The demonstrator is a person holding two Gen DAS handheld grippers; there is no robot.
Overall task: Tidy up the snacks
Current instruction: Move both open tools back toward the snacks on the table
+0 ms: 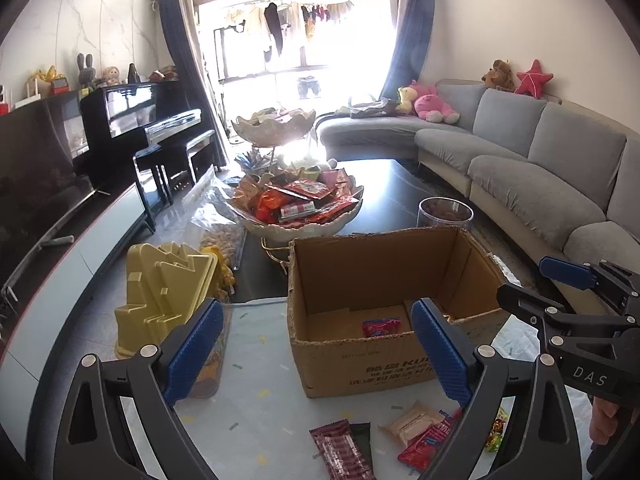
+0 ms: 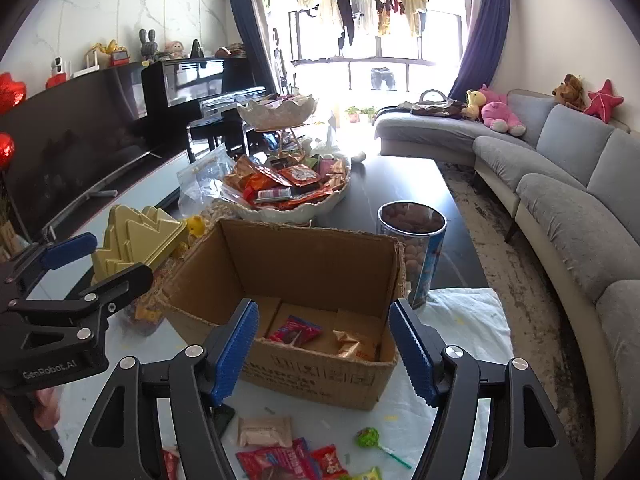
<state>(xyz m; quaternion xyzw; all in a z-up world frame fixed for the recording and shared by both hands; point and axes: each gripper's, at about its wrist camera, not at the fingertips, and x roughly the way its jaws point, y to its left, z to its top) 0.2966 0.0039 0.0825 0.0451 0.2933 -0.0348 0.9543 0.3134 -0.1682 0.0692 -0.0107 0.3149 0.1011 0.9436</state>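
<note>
Cardboard box (image 2: 304, 280) sat ahead of both tongs, open top up, a red packet (image 2: 294, 330) and a gold one already inside. Left tongs (image 1: 318, 348) stood wide and empty; right tongs (image 2: 324, 350) part open, empty. Loose snacks lay below both: beige wafer packet (image 2: 264, 432), long axis sideways, probably nearer the right; green lollipop (image 2: 368, 438) beside it.
</note>
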